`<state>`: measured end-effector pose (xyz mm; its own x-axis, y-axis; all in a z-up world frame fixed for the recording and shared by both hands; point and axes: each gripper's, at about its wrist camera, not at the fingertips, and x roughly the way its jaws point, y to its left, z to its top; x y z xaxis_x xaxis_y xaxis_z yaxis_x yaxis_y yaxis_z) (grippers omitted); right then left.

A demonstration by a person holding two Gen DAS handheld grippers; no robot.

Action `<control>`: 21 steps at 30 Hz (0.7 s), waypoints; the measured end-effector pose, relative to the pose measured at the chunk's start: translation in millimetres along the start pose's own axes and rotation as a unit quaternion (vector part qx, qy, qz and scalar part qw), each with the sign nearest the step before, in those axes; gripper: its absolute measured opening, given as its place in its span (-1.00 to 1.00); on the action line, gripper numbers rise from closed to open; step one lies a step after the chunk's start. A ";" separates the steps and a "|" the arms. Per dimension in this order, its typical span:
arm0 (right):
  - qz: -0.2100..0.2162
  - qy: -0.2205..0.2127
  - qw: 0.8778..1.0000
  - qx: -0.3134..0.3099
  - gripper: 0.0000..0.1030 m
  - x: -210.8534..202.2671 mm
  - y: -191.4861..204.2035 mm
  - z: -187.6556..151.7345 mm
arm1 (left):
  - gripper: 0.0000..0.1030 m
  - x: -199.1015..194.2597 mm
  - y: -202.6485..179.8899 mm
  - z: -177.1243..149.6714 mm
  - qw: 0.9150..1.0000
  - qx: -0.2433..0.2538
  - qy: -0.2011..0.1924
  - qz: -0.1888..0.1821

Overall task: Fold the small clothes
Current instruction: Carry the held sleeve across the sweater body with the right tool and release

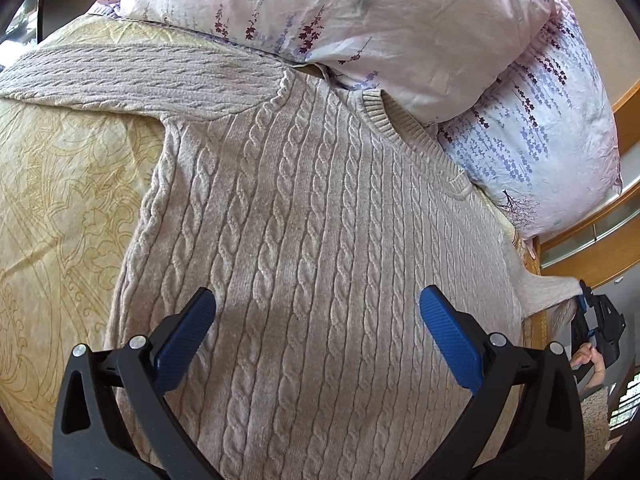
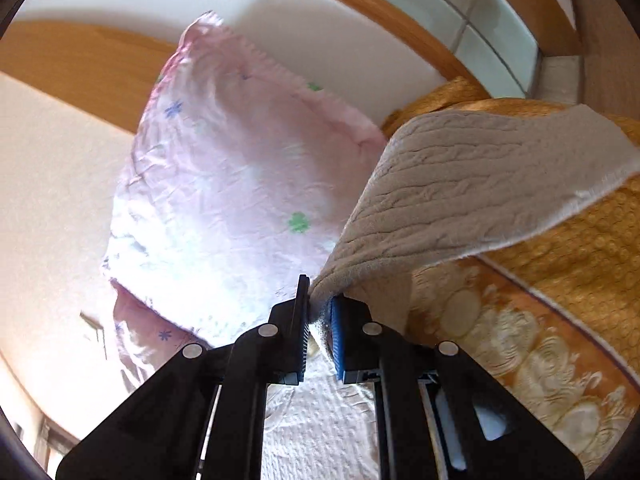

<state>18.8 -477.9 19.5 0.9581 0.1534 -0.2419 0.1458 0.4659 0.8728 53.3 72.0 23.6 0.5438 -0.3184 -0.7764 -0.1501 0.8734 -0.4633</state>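
Note:
A beige cable-knit sweater (image 1: 304,216) lies spread flat on the yellow patterned bedspread (image 1: 60,200), neckline toward the pillows. One sleeve (image 1: 132,76) stretches out at the upper left. My left gripper (image 1: 318,310) hovers open over the sweater's body, nothing between its blue pads. The other sleeve (image 2: 460,192) is lifted off the bed, its end pinched between the pads of my right gripper (image 2: 320,316), which is shut on it. That right gripper (image 1: 586,312) also shows at the right edge of the left wrist view, held by a hand, with the sleeve end (image 1: 556,290) drawn toward it.
Two floral pillows (image 1: 360,28) (image 1: 548,148) lie against the sweater's neckline. One pink pillow (image 2: 240,176) sits left of the lifted sleeve. A wooden headboard (image 2: 80,64) and wooden bed frame (image 1: 600,208) border the bed. The orange-gold bedspread (image 2: 540,312) hangs over the bed's edge.

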 end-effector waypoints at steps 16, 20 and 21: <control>-0.017 0.280 0.955 -0.093 -0.45 94.6 37.1 -169.3 | 0.96 -6.8 -2.3 -0.3 0.999 0.027 -0.010 -0.015; -0.004 0.227 0.972 -0.056 0.25 74.5 34.4 -142.8 | 0.96 -6.4 3.3 -1.8 1.000 0.018 -0.006 -0.013; -0.005 0.211 0.977 -0.038 0.25 67.7 29.3 -133.6 | 0.96 -6.2 4.6 -2.0 1.000 0.016 -0.005 -0.012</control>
<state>55.0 -337.4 -27.9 0.7676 0.4866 -0.4173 0.1199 0.5304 0.8392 47.6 77.3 25.4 0.5555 -0.3361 -0.7606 -0.1102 0.8769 -0.4679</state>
